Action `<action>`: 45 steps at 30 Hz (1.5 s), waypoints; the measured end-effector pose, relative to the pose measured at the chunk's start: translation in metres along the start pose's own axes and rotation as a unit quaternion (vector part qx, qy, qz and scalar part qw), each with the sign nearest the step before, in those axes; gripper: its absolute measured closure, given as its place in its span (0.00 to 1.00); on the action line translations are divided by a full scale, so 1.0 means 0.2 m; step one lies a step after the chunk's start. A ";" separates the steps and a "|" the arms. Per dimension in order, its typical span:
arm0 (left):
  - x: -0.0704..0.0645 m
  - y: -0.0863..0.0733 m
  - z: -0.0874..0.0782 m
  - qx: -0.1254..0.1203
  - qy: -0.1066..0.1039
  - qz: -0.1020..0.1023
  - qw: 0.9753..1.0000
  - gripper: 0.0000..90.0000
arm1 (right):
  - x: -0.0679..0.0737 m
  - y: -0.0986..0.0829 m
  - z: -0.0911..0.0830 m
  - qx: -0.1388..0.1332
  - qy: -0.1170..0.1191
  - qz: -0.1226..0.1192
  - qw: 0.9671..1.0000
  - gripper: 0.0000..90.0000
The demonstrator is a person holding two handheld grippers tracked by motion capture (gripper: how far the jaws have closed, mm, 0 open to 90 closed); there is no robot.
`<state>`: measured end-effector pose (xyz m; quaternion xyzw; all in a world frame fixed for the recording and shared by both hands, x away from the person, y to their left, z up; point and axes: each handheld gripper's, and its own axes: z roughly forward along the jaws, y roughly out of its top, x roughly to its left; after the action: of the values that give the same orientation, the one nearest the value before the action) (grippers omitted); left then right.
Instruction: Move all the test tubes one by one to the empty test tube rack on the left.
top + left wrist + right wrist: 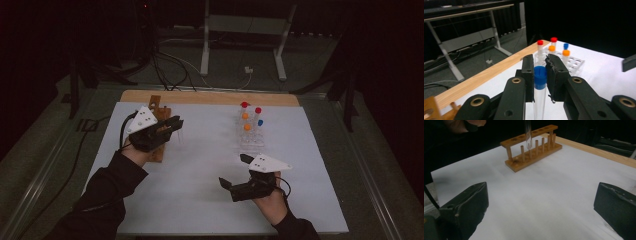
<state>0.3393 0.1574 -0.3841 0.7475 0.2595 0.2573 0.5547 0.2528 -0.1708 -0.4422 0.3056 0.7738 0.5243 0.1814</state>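
My left gripper is shut on a clear tube with a blue cap, gripped just below the cap. In the high view this gripper hovers beside the wooden peg rack at the left of the white mat. In the right gripper view the tube hangs upright over the wooden rack, its tip near the row of pegs. My right gripper stands wide open low over the mat, with nothing between its jaws.
A clear plastic rack holds several tubes with red, orange and blue caps at the mat's back right. The white mat lies on a wooden table. Cables and a metal stand sit on the floor beyond.
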 end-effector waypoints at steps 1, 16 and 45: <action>0.00 0.00 0.00 0.000 0.000 0.000 1.000 0.87 | 0.00 0.00 0.00 0.001 0.000 0.000 1.000 0.00; 0.24 0.06 0.01 -0.002 0.057 -0.014 0.998 0.87 | -0.01 0.00 0.00 -0.004 0.001 0.005 1.000 0.00; 0.66 0.06 0.14 -0.013 0.167 -0.064 0.984 0.87 | -0.02 -0.01 -0.01 -0.005 0.012 0.007 1.000 0.00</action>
<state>0.4562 0.2246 -0.3672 0.6686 0.3926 0.3457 0.5285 0.2549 -0.1754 -0.4441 0.3038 0.7711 0.5330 0.1703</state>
